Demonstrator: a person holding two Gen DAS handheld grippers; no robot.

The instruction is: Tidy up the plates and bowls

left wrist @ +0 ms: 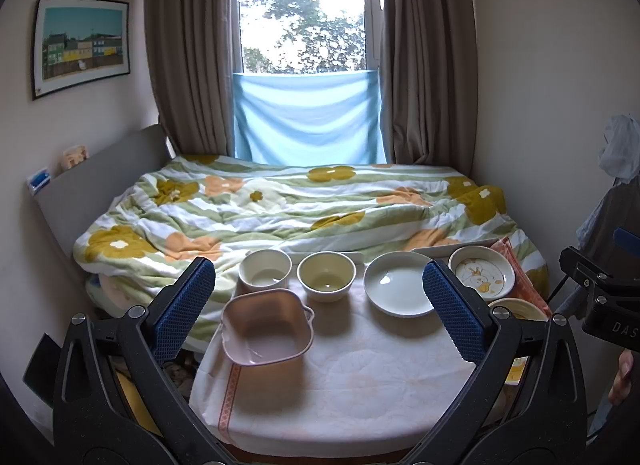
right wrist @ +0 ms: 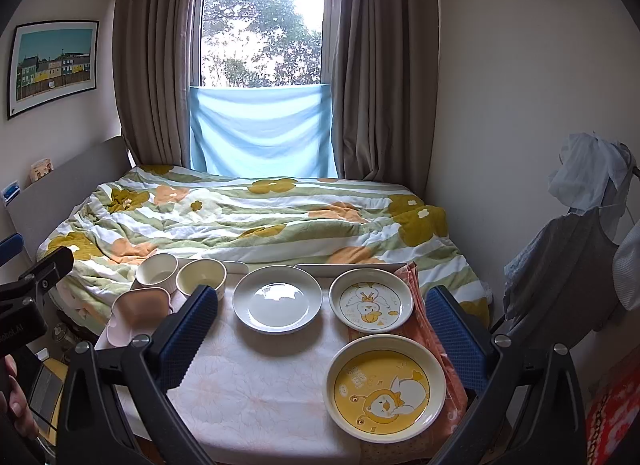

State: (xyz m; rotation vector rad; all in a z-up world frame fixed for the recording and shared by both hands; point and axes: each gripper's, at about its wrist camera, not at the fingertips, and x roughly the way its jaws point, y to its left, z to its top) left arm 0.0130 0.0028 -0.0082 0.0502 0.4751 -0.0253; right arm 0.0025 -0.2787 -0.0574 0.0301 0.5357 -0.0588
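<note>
1. Two cream bowls [left wrist: 296, 275] stand side by side at the table's [left wrist: 340, 393] far edge, beside a plain white plate [right wrist: 277, 299].
2. Two duck-print plates [right wrist: 378, 345] lie right; a pink square dish [left wrist: 266, 329] lies left.
3. Left claw [left wrist: 318, 307] and right claw [right wrist: 318, 333]: both spread wide, holding nothing.

On the cloth-covered table [right wrist: 256, 385], two cream bowls [right wrist: 157, 268] sat far-left, pink square dish [right wrist: 138, 315] before them, three plates [right wrist: 277, 299] right.
</note>
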